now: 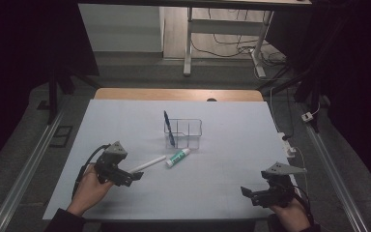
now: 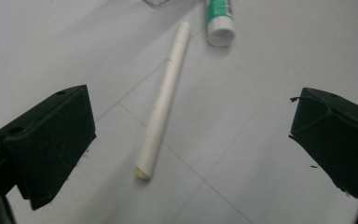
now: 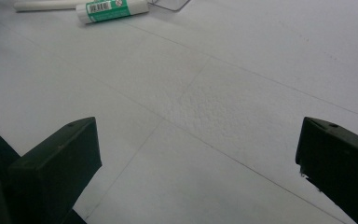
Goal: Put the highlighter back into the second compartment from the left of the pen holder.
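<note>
A white pen lies flat on the white table sheet, its near end just ahead of my left gripper, which is open with the pen's end between its jaws, untouched. A green-and-white glue stick lies beside the pen's far end. Behind them stands a clear compartmented holder with a blue pen upright in its left cell. My right gripper rests open at the table's front right, with only bare sheet between its jaws.
The wooden table edge shows beyond the sheet. A power strip and cables lie at the right edge. Metal rails run along both sides on the floor, and a desk frame stands farther back.
</note>
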A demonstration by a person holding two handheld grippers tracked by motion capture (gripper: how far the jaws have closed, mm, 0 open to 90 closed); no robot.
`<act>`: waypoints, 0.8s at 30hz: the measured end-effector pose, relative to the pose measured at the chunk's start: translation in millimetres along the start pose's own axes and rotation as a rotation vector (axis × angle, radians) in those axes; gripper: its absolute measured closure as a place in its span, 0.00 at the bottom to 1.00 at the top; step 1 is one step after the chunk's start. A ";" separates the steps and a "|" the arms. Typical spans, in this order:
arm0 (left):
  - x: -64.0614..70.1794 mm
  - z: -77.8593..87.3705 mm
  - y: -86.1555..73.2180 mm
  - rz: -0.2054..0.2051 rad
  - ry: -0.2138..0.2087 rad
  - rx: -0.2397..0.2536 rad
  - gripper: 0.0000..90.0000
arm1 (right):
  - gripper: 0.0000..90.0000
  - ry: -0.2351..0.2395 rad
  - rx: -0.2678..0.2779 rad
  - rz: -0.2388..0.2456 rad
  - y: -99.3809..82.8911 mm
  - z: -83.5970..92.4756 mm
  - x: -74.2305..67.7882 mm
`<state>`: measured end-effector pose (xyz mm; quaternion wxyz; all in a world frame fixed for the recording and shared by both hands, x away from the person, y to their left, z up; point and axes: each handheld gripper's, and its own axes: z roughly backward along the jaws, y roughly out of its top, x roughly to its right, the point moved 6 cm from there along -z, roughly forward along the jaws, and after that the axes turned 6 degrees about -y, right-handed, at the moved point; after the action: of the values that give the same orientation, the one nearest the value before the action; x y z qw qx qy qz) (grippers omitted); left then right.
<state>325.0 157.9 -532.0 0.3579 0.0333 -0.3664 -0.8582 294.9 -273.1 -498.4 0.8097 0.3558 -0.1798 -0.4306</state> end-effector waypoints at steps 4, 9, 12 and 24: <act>-8.1 -11.9 8.1 -0.031 0.005 -0.034 0.00 | 0.00 0.001 -0.003 0.002 0.0 -0.3 -0.5; -14.5 -27.5 20.7 -0.067 -0.014 -0.060 0.00 | 0.00 0.003 -0.008 0.005 -0.2 -0.4 -0.7; -16.4 -38.5 27.1 -0.087 -0.035 -0.083 0.00 | 0.00 0.006 -0.007 0.004 -0.2 -0.6 -0.8; -21.1 -78.4 40.6 -0.132 -0.047 -0.188 0.02 | 0.00 0.008 -0.010 0.008 -0.6 -0.6 -0.7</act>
<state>389.6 104.7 -567.1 0.2935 0.0036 -0.2898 -0.9110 294.6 -272.5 -499.2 0.8139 0.3528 -0.1760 -0.4269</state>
